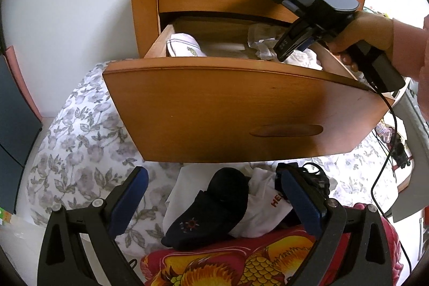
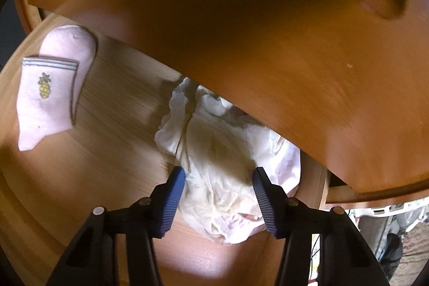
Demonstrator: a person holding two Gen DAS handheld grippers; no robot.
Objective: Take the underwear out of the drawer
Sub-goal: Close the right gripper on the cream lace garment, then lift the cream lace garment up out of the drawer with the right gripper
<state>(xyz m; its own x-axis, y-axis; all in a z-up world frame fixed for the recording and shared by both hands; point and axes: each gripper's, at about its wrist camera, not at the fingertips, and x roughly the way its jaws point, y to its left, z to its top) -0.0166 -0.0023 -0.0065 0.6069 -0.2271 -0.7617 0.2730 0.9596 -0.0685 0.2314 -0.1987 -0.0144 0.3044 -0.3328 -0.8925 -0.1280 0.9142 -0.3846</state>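
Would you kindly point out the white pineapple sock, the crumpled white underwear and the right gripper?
white pineapple sock (image 2: 45, 103): right wrist view, its cuff panel.
crumpled white underwear (image 2: 217, 157): right wrist view, its bunched middle.
right gripper (image 2: 218, 192): right wrist view, midway between fingertips.

Both views bend strongly at the rim, with black corners ringing each fisheye circle. The left wrist view is bright and evenly lit, sharp on the open drawer (image 1: 236, 109), whose front darkens toward its lower edge. The right wrist view is dimmer and soft: the closed drawer front (image 2: 241, 18) above the open drawer is blurred and carries a broad dark shadow, while the underwear (image 2: 222, 152) below it catches pale light.
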